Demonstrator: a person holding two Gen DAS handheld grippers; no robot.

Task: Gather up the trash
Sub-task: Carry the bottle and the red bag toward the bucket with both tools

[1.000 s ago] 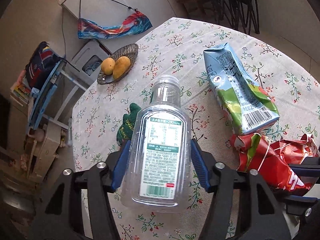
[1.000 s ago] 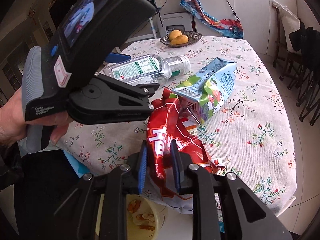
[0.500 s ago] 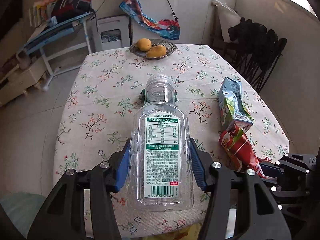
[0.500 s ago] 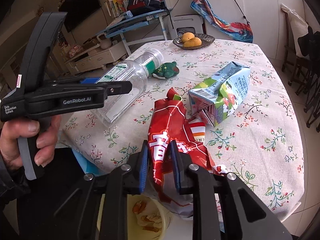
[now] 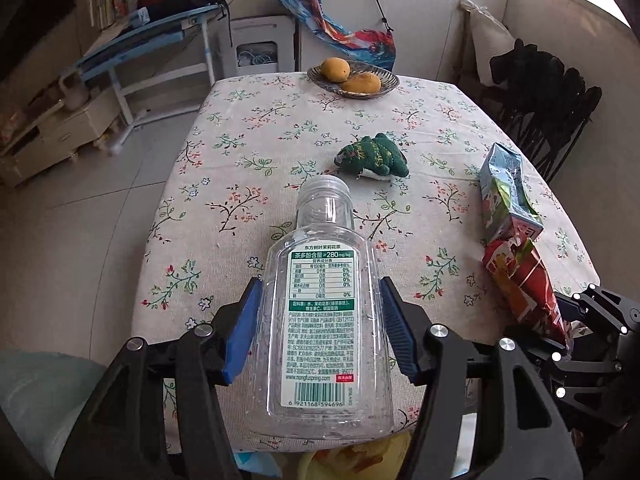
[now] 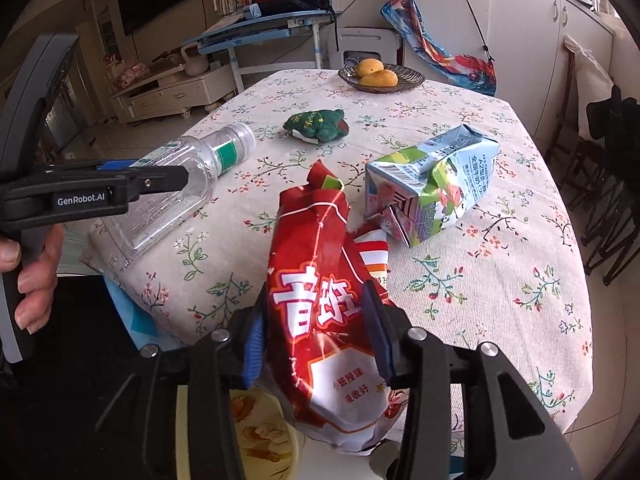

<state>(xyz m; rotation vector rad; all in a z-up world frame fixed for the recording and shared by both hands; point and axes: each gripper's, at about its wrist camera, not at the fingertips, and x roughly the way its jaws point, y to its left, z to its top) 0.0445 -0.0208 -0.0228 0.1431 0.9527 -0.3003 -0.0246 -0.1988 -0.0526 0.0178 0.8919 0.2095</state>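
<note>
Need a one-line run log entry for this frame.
left gripper: shut on plastic bottle | right gripper: shut on red snack bag | milk carton: on table

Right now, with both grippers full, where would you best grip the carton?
Likely across the carton's long flat sides near mid-length, coming from above. It lies on its side on the table, crumpled, with its folded end toward the snack bag.

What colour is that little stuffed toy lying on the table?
Dark green, with a white patch underneath. The stuffed toy shows best in the left wrist view.

One bottle, two mangoes (one carton)
</note>
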